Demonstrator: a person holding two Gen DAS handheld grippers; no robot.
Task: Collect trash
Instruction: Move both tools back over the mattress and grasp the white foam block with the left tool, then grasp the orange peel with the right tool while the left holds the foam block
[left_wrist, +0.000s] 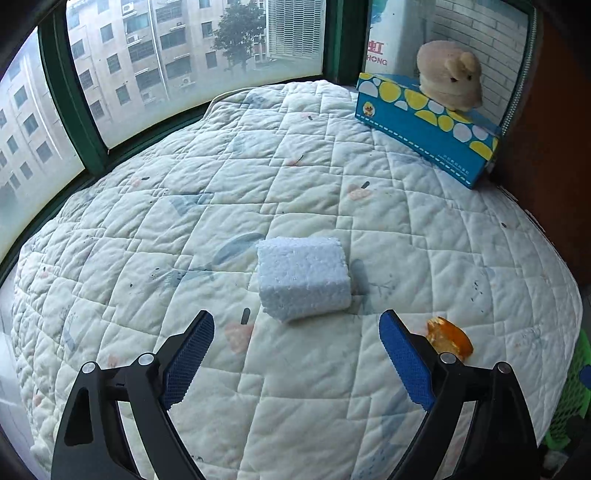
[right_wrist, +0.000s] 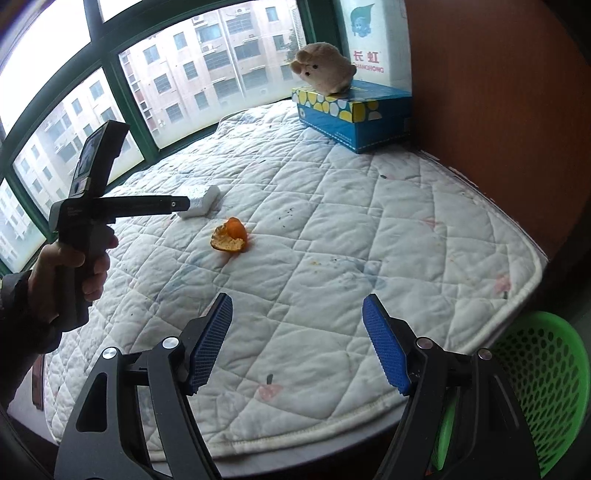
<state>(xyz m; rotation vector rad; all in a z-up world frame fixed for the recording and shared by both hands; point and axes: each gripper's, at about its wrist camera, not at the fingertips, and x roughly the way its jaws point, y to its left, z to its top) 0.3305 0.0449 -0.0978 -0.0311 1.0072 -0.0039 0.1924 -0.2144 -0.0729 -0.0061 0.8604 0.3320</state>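
Note:
A pale blue foam block (left_wrist: 303, 277) lies on the white quilted mat (left_wrist: 147, 240). My left gripper (left_wrist: 296, 316) hangs over the mat just short of the block, open, jaws wider than the block and not touching it. An orange peel (left_wrist: 448, 338) lies right of its right finger. In the right wrist view, a hand holds the left gripper (right_wrist: 183, 203), its tip at the foam block (right_wrist: 203, 197). The orange peel (right_wrist: 229, 240) sits mid-mat. My right gripper (right_wrist: 297, 300) is open and empty, over the mat's near part and well short of the peel.
A blue tissue box (right_wrist: 351, 114) with a plush toy (right_wrist: 325, 68) on top stands at the far right corner by a brown wall. A green mesh basket (right_wrist: 543, 387) sits below the mat's near right edge. Green-framed windows (right_wrist: 140, 122) line the far left side.

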